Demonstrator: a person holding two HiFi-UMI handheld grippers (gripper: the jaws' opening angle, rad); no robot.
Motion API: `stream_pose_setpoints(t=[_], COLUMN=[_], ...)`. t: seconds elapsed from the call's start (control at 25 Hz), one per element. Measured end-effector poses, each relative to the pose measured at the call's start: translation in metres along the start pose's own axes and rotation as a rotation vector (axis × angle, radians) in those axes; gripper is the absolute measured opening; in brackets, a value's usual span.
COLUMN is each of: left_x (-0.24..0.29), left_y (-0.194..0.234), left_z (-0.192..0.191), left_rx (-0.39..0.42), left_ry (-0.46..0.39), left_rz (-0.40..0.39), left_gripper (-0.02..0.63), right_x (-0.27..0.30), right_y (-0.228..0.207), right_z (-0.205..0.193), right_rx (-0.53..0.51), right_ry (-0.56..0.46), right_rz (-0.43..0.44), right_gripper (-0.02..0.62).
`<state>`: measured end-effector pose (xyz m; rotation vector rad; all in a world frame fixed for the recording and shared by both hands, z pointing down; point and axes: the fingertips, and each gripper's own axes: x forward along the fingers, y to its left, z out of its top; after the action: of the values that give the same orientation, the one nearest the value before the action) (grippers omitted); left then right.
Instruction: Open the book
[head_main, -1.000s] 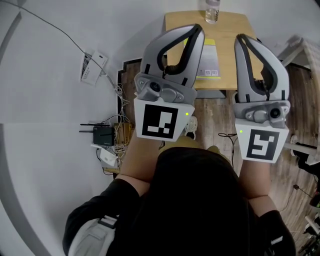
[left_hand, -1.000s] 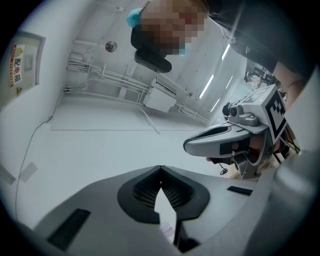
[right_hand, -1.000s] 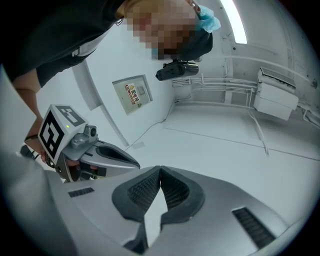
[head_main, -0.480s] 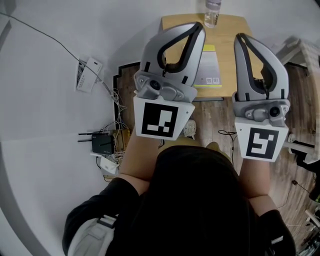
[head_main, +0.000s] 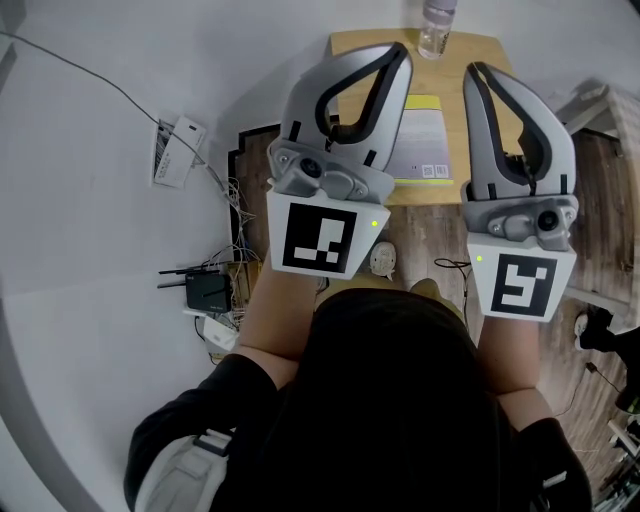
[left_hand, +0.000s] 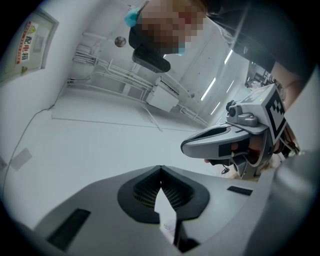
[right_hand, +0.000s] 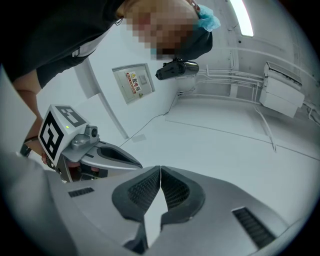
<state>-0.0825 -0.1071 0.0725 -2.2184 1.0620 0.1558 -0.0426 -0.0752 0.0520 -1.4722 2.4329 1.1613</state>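
Book (head_main: 428, 140) contact is not yet being made. The left gripper (head_main: 398, 52) is being held with its jaws pressed together on nothing; in the left gripper view only white wall is being shown past the closed pads. The right gripper (head_main: 473, 72) is likewise being kept fully closed and empty. Both are being carried side by side, tipped upward, above and short of the small wooden table (head_main: 478, 60). On that table the closed book is lying flat, with its left part being hidden behind the left gripper. A clear bottle (head_main: 437, 25) is standing at the far edge, just beyond it. Compared with a moment earlier, table and book are being seen lower and slightly larger in the head view, while the grippers are being kept in the same pose, so the table is judged as being closed in on. Nothing of the opening is being done yet; the grippers will probably have to be tipped down and lowered to the cover.
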Motion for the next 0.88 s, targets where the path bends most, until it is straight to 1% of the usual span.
stream_pose_setpoints(t=[0.28,0.48,0.76,0.88], left_x=[0.008,0.014,0.017,0.017], left_y=[0.013,0.012,0.006,0.002], left_z=[-0.016,-0.031,-0.025,-0.026], left_rx=[-0.016,-0.022,0.000,0.005], left_ry=[-0.013,0.006,0.005,0.017], left_rz=[-0.007,-0.008,-0.025,-0.025], left_gripper=[0.006,0.006,0.006,0.006], right_x=[0.013,0.012,0.010,0.006], right_y=[0.000,-0.003,-0.007,-0.009], right_z=[-0.016,-0.026,-0.024,-0.024], right_rx=[0.000,0.004,0.008,0.010], right_ry=[0.023,0.037,0.026,0.024], right_rz=[-0.008,-0.013,-0.019,-0.015], right_gripper=[0.031,0.031,0.031,0.031])
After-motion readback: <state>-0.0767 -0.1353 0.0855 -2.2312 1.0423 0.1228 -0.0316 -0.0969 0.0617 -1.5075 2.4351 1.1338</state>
